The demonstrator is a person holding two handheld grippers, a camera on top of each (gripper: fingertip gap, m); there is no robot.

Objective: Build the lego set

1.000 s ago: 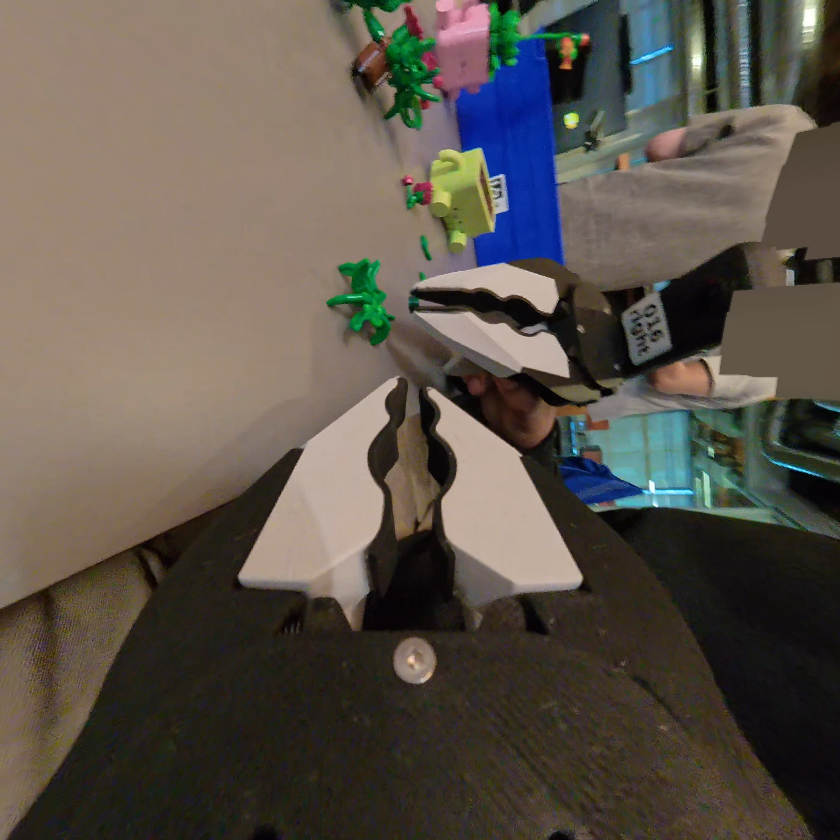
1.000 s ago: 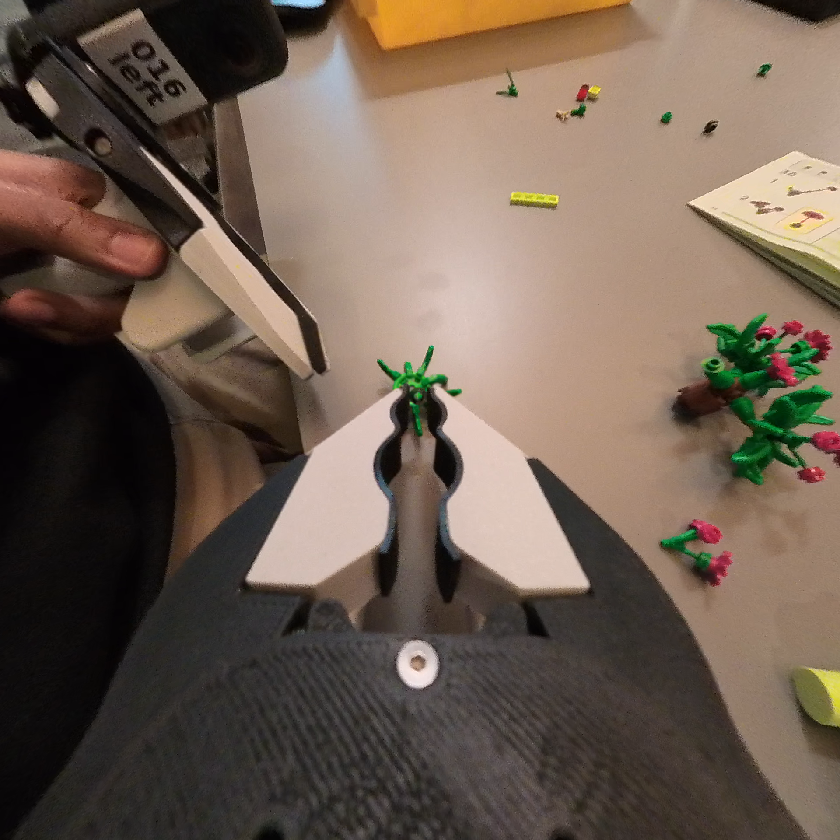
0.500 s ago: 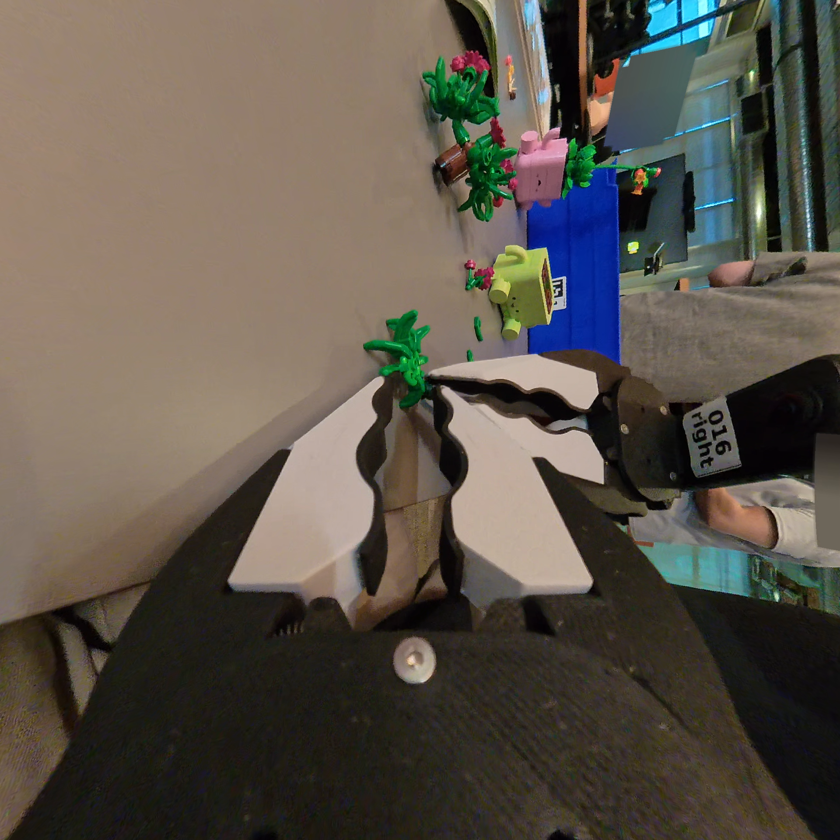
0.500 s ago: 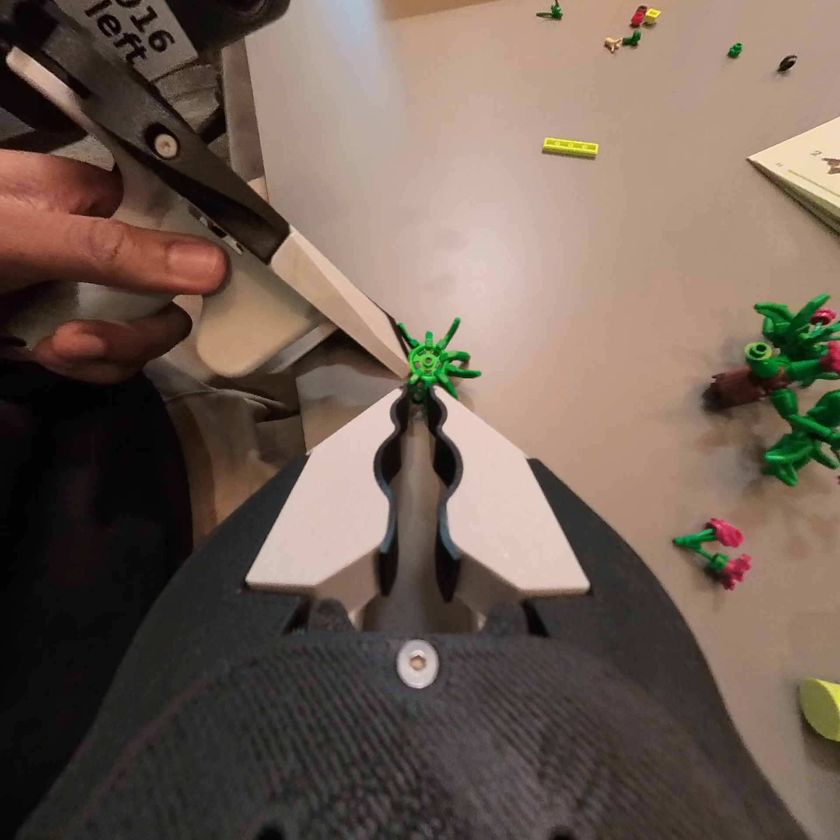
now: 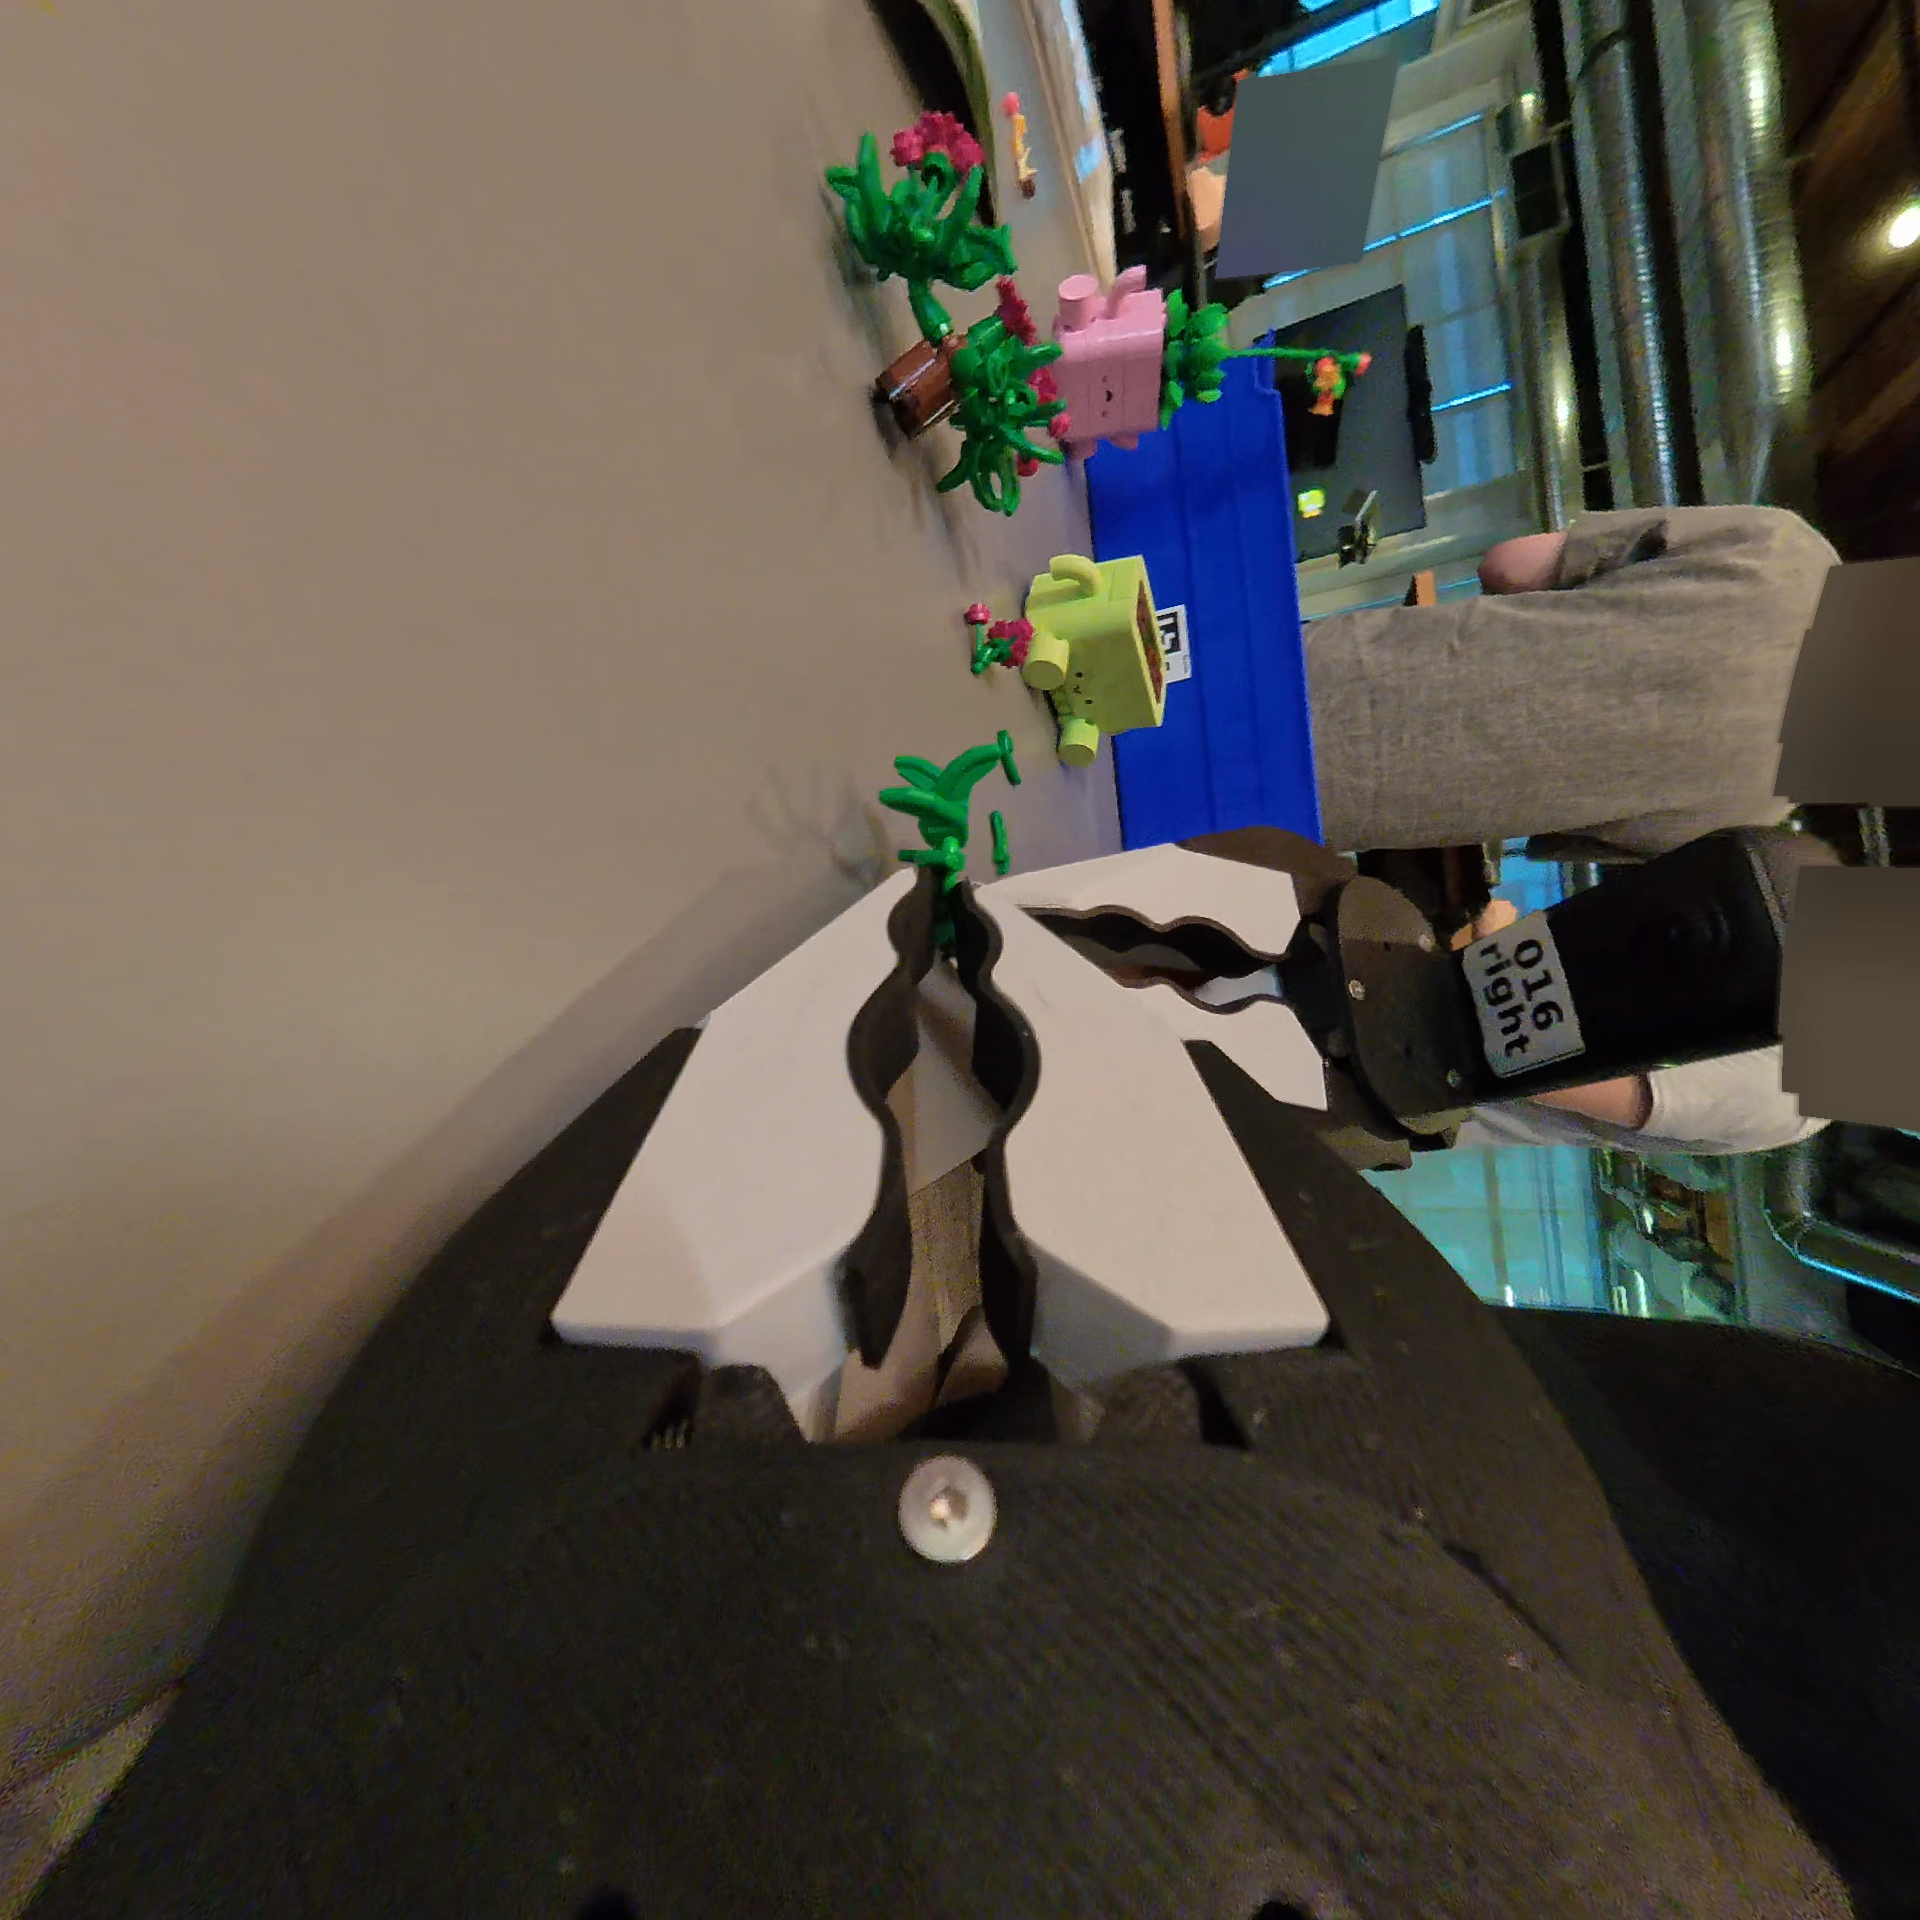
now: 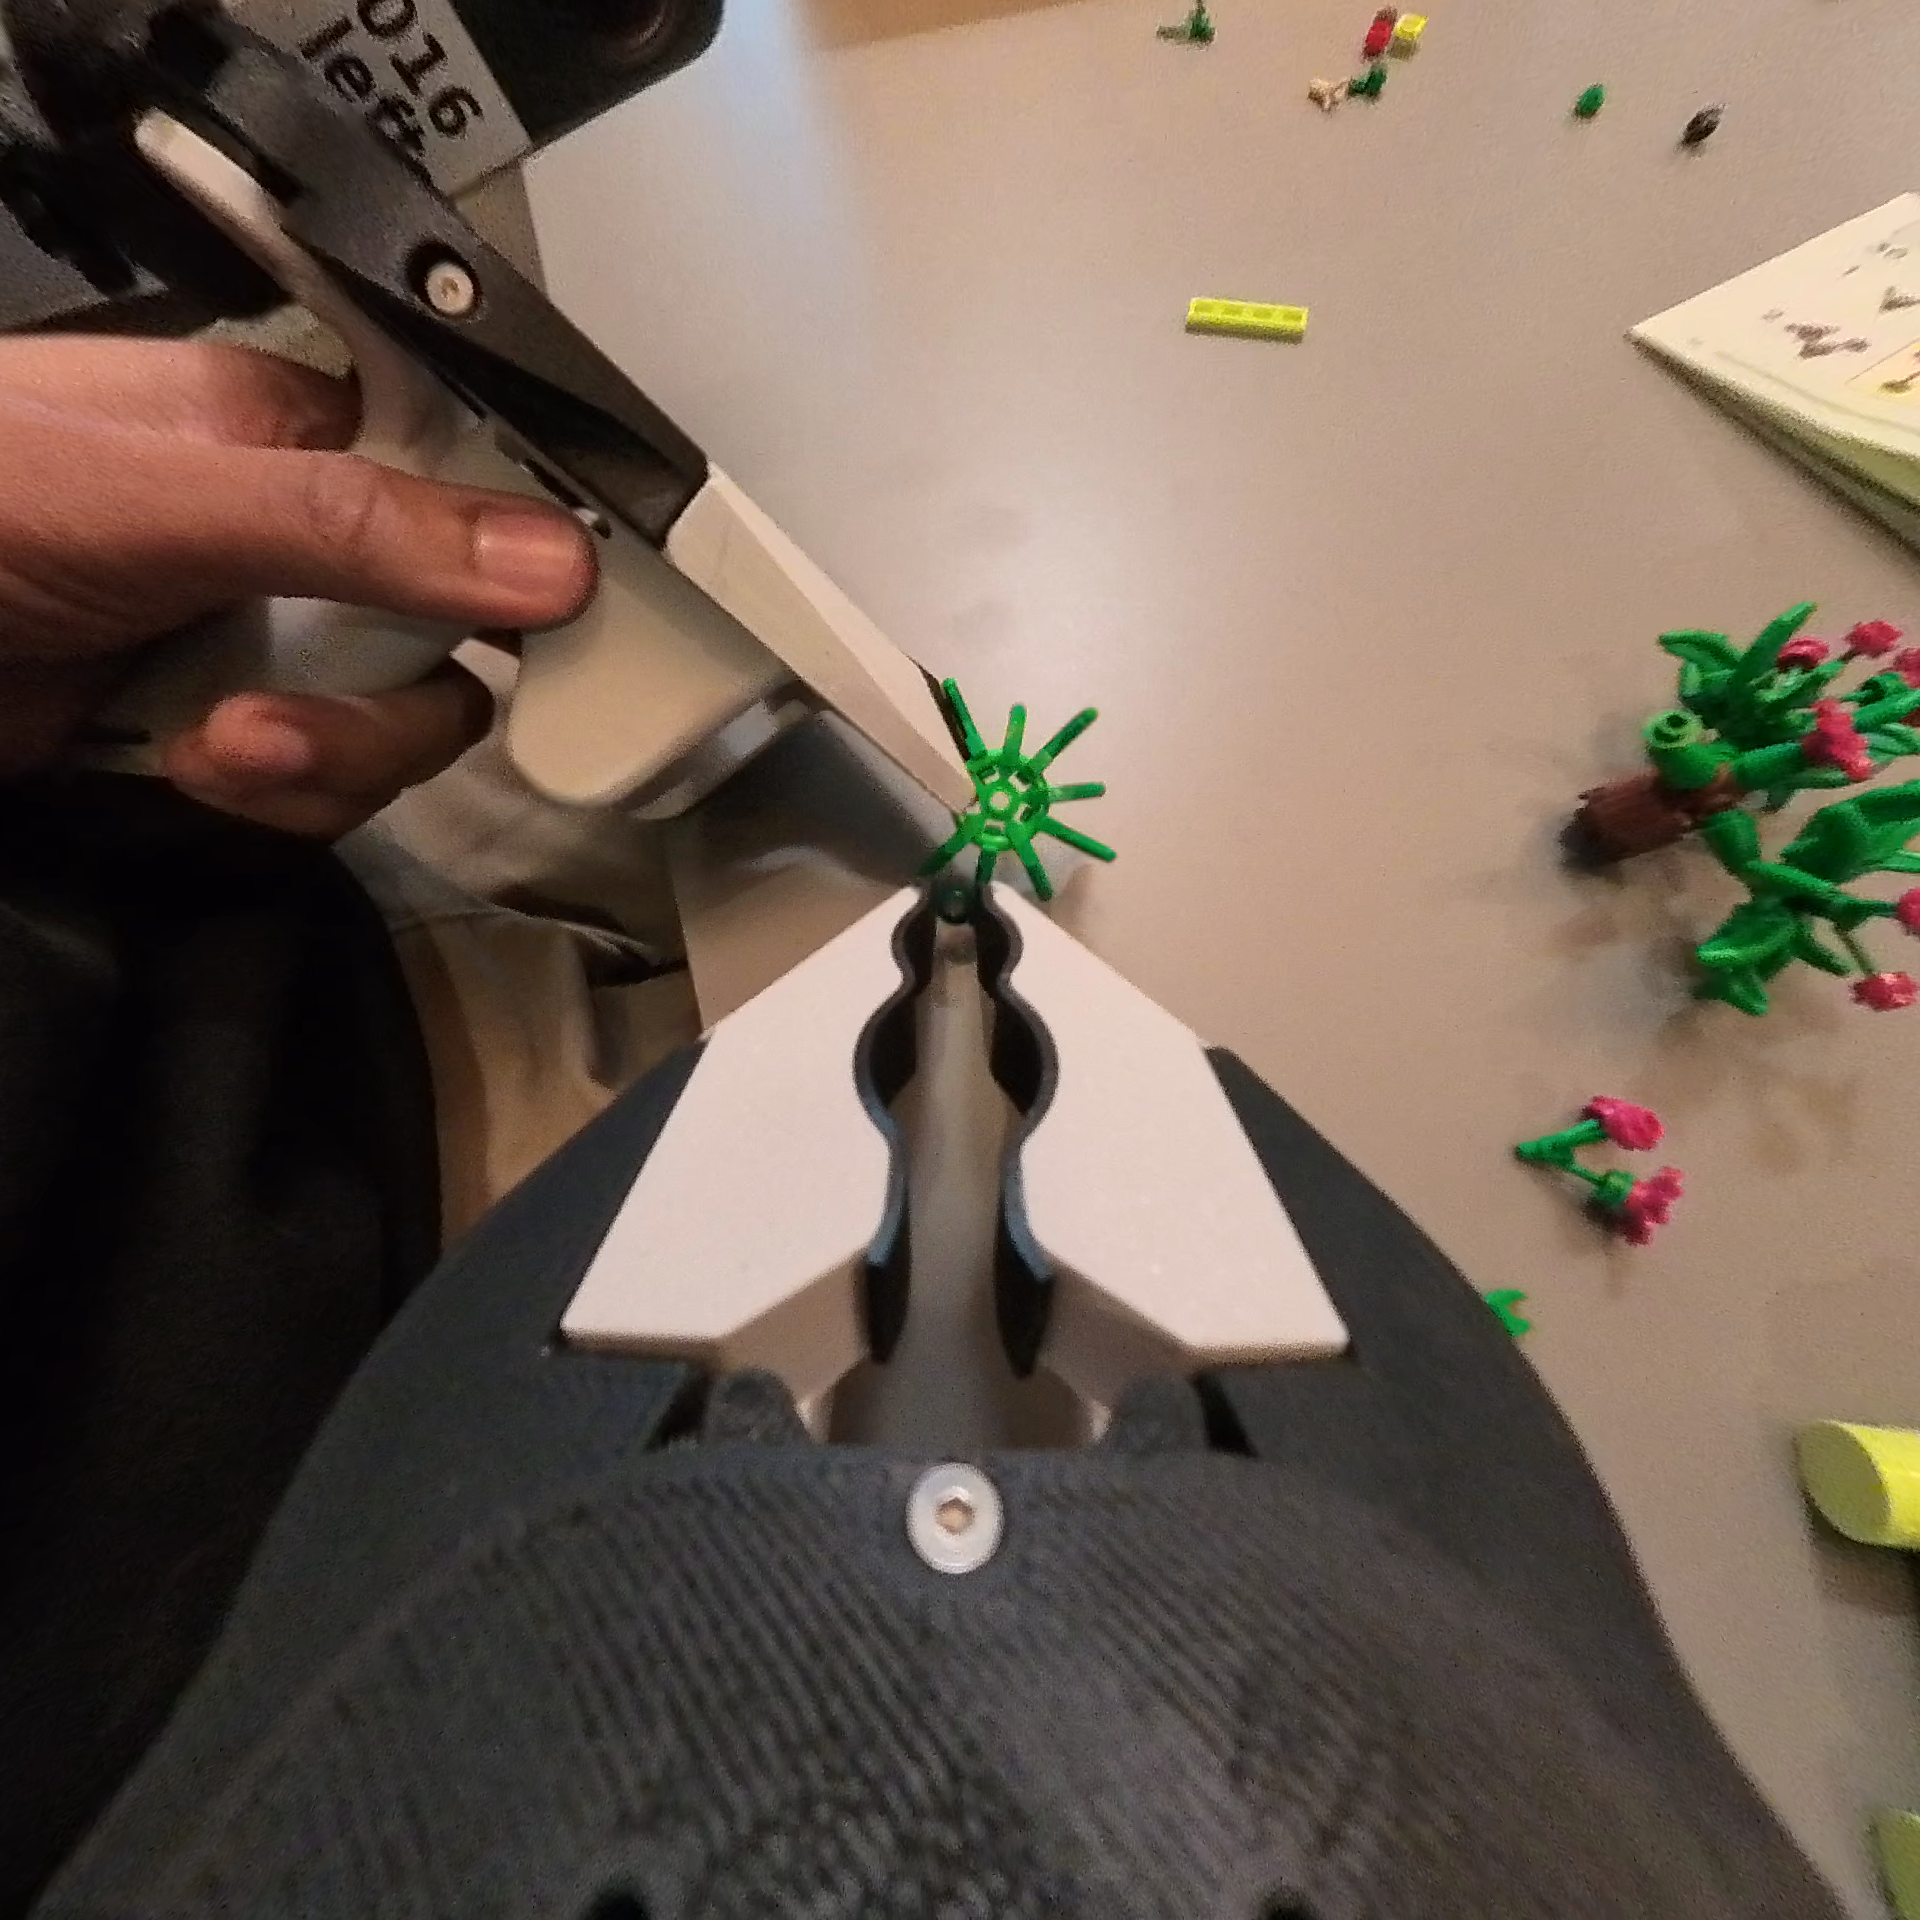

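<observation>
While the right gripper (image 6: 956, 906) pinches the stem of the green sprig (image 6: 1013, 805) above the table (image 6: 1195, 582) edge, the left gripper (image 5: 940, 896) is closed on the same stem from the side. Judged step: a handover or joining of the sprig in mid-air. The built plant (image 6: 1787, 800) lies well apart. Next, one gripper should release without twisting the thin stem, which looks fragile.

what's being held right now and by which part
Both grippers pinch the spiky green leaf piece: the right gripper at its stem end, the left gripper near it.
</observation>
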